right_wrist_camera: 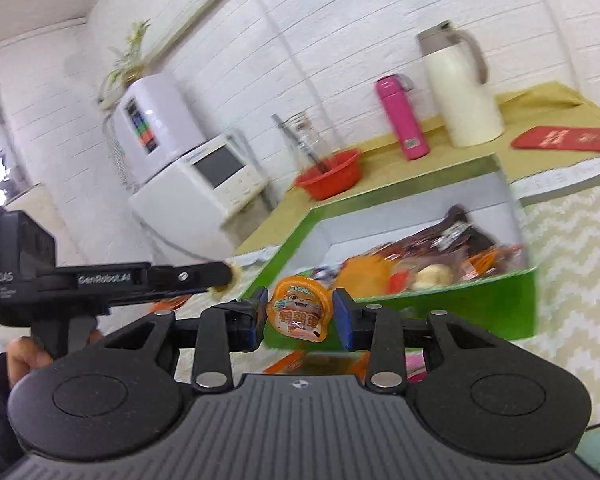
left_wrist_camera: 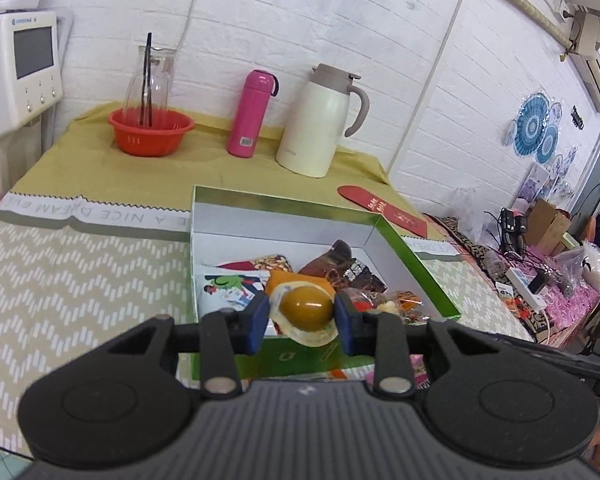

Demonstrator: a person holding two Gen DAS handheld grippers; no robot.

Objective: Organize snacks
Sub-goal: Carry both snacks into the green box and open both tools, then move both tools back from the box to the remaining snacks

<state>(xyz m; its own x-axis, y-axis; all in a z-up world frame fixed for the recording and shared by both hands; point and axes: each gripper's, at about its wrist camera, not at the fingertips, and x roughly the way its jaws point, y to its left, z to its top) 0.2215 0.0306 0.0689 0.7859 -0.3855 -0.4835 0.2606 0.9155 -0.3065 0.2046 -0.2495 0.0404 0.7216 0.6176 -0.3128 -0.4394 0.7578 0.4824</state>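
Note:
My left gripper (left_wrist_camera: 302, 318) is shut on a sealed brown egg snack (left_wrist_camera: 306, 307), its blue pads pressing both sides, held just over the near end of the green box (left_wrist_camera: 416, 264). The box is white inside and holds several snack packets. In the right wrist view, my right gripper (right_wrist_camera: 300, 314) is shut on a small orange snack cup (right_wrist_camera: 300, 306) with a cartoon label, in front of the box's green wall (right_wrist_camera: 460, 304). The left gripper (right_wrist_camera: 220, 280) reaches in from the left there, side on, with the pale edge of its pack showing at the tip.
At the back of the table stand a red bowl (left_wrist_camera: 150, 132) with a glass jug (left_wrist_camera: 150, 76), a pink bottle (left_wrist_camera: 250, 114) and a cream thermos jug (left_wrist_camera: 320, 120). A red envelope (left_wrist_camera: 382, 210) lies right of the box. Cables and clutter (left_wrist_camera: 540, 272) fill the right.

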